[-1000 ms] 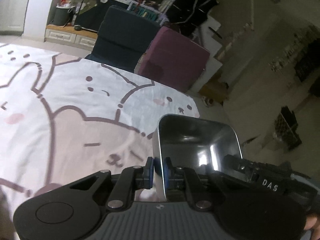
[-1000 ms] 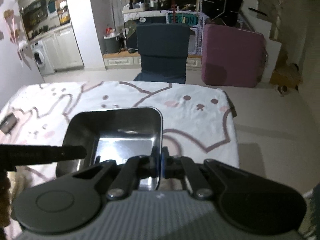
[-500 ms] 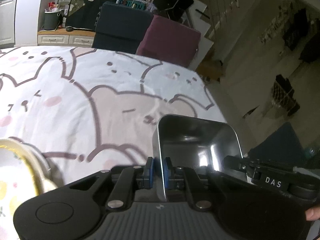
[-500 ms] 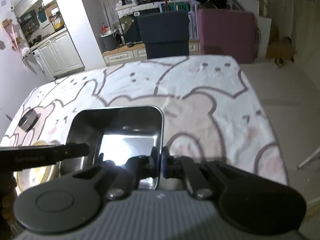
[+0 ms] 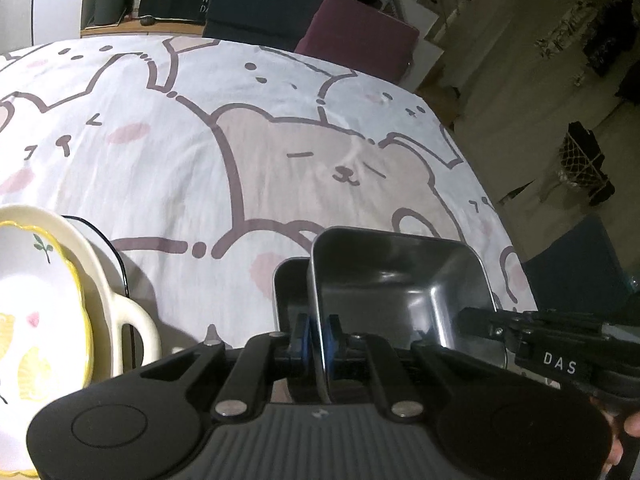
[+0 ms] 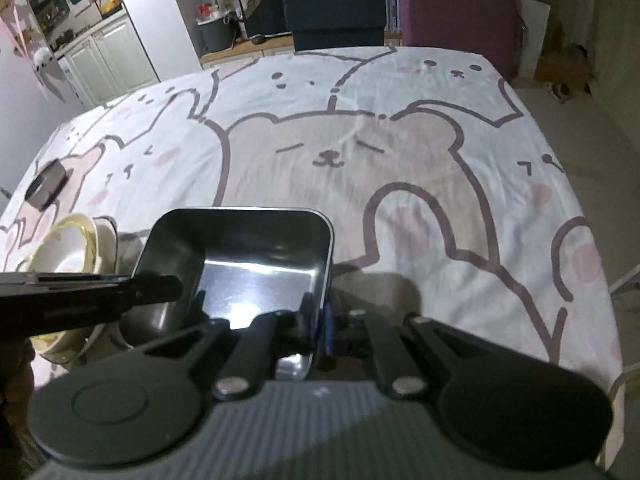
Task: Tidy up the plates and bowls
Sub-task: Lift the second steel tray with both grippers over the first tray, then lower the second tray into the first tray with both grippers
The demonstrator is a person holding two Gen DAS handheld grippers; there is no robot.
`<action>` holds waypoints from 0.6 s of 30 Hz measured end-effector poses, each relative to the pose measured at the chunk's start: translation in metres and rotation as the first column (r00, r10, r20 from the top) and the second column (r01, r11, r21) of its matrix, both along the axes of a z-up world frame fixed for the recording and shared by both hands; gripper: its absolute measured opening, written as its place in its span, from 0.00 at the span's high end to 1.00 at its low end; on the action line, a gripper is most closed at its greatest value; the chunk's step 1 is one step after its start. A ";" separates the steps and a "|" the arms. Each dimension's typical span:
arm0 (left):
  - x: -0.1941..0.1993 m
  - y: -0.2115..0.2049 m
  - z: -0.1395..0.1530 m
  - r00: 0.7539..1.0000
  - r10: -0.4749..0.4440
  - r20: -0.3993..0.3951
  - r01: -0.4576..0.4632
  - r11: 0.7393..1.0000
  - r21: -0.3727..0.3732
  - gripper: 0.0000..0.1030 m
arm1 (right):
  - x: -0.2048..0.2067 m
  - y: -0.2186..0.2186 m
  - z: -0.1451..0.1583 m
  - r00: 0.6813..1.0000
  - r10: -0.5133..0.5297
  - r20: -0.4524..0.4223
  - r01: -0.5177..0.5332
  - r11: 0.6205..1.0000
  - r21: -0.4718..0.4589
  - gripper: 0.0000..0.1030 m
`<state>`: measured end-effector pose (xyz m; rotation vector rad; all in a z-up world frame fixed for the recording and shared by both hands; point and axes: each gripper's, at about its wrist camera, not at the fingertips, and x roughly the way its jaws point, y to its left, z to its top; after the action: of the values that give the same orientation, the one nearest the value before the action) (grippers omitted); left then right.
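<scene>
Above the bear-print tablecloth (image 5: 280,168), a steel tray (image 5: 400,276) hung between both tools. The left gripper (image 5: 318,338) was clamped on the tray's left wall, its blue pads pressed to the metal; the right gripper (image 6: 318,320) pinched the opposite wall the same way. Only the left view showed a second steel tray (image 5: 288,284) directly under the held one (its rim peeking out to the left). The cream dishes (image 6: 68,248) stood just left of the tray; the right view alone caught a dark round object (image 6: 46,184) farther beyond them.
</scene>
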<state>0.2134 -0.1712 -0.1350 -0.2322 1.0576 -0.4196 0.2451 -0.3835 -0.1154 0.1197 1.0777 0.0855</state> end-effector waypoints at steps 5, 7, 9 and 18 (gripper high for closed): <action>0.002 -0.001 -0.005 1.000 0.004 -0.010 -0.004 1.000 -0.002 0.91 | 0.002 0.002 -0.005 1.000 -0.009 -0.014 0.009 1.000 0.004 0.94; 0.003 -0.001 -0.006 1.000 0.002 -0.017 -0.002 1.000 0.004 0.91 | 0.007 0.001 -0.008 1.000 -0.010 -0.024 0.011 1.000 0.007 0.94; 0.004 -0.002 -0.008 1.000 0.000 -0.021 0.000 1.000 0.012 0.91 | 0.009 0.001 -0.011 0.999 -0.009 -0.038 0.010 1.000 0.008 0.94; 0.006 0.000 -0.011 0.999 -0.003 -0.032 0.004 1.000 0.018 0.91 | 0.016 0.007 -0.016 0.998 0.015 -0.065 -0.016 1.000 -0.015 0.94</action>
<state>0.2198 -0.1713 -0.1464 -0.2215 1.0930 -0.4101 0.2612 -0.3761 -0.1312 0.1010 1.1441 0.0873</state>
